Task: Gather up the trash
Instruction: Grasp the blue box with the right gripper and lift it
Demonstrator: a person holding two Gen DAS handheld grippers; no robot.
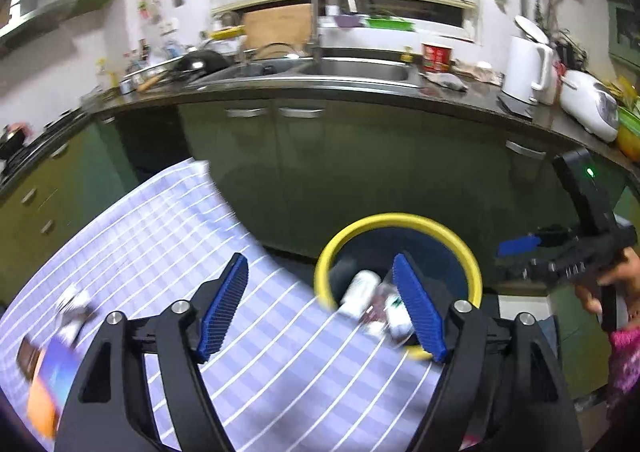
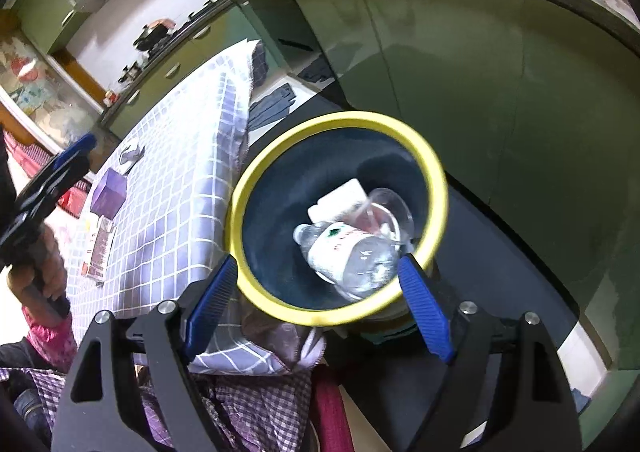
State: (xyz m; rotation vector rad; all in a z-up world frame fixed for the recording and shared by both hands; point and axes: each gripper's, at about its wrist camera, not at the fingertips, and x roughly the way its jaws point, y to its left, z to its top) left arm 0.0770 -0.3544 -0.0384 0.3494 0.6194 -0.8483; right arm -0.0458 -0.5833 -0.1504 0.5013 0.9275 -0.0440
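Note:
A dark blue bin with a yellow rim (image 1: 400,218) (image 2: 348,116) stands on the floor beside the table. In it lie a white bottle (image 2: 340,200), a clear labelled bottle (image 2: 352,256) and a clear plastic cup (image 2: 390,212). My left gripper (image 1: 320,272) is open with nothing between its fingers, over the table edge next to the bin. My right gripper (image 2: 318,268) hangs open above the bin's near rim, also holding nothing. On the checked tablecloth (image 2: 172,172) lie a purple box (image 2: 108,188), a flat carton (image 2: 98,248) and a crumpled wrapper (image 2: 132,154).
Green kitchen cabinets (image 1: 360,164) close off the space behind the bin, with a sink (image 1: 360,70), a white kettle (image 1: 524,70) and a red cup (image 1: 436,56) on the counter. A person's hand (image 1: 612,284) holds the right gripper's handle.

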